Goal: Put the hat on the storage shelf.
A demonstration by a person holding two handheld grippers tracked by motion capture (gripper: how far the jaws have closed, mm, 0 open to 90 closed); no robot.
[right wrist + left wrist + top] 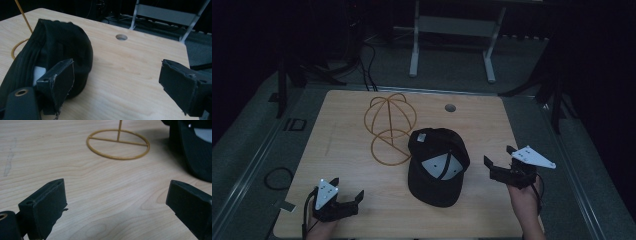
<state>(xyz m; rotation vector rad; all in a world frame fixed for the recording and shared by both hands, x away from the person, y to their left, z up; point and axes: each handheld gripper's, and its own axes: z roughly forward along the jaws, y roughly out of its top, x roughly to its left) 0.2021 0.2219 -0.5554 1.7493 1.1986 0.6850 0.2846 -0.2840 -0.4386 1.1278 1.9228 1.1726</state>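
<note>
A black cap (435, 167) lies upside down in the middle of the wooden table (342, 150), its pale inner label showing. A yellow wire hat stand (388, 131) rises just left of it, its round base ring (118, 144) flat on the wood. My left gripper (348, 194) rests near the front left of the table, open and empty, jaws pointing toward the cap (197, 150). My right gripper (498, 157) sits right of the cap, open and empty. The cap's crown (57, 52) lies beside its left jaw.
A round cable hole (450, 107) is in the table's far right part, also in the right gripper view as the hole (121, 37). Behind the table stand a white-legged frame (452, 45) and cables on the floor. A cable loop (278, 178) lies off the left edge.
</note>
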